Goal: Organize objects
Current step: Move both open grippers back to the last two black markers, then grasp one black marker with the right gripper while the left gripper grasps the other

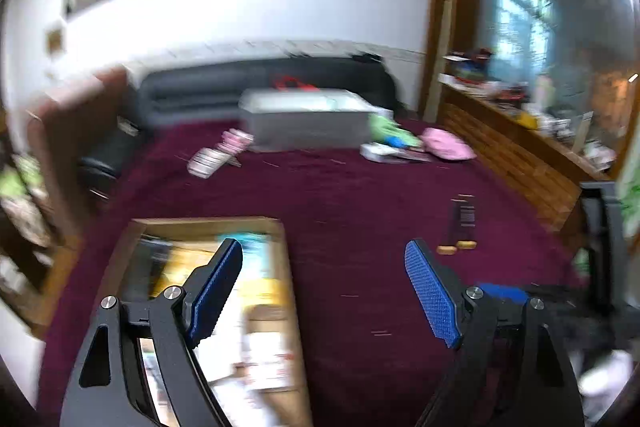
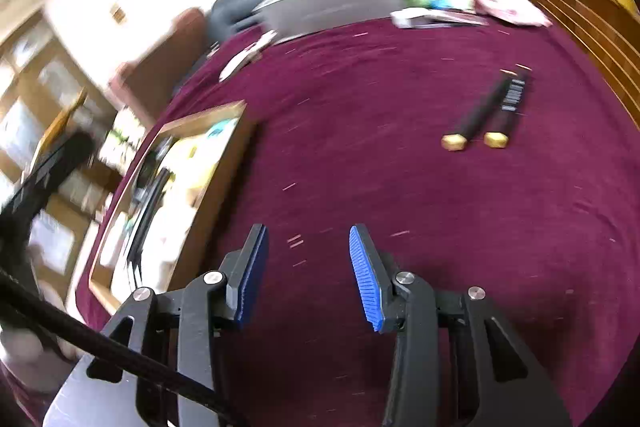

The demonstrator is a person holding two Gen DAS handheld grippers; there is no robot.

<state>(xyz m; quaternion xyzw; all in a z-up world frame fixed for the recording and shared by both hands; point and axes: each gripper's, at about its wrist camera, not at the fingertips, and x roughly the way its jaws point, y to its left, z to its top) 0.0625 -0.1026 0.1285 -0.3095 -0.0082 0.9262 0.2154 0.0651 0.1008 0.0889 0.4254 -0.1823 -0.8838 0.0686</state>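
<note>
While we hover over the maroon bedspread (image 2: 400,195), a wooden tray (image 2: 224,163) crammed with blurred items sits at its left. Our left gripper (image 1: 324,287) gapes wide above the tray's edge, empty. Our right gripper (image 2: 308,267) is partly open, empty. Two black gold-capped tubes (image 2: 486,115) lie together, well apart from the tray.

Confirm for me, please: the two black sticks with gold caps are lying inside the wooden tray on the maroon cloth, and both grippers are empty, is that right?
Not quite. The two black sticks with gold caps lie on the bare maroon cloth, well apart from the wooden tray, not inside it; the right wrist view shows this. The rest holds: the left gripper and right gripper are both empty.
</note>
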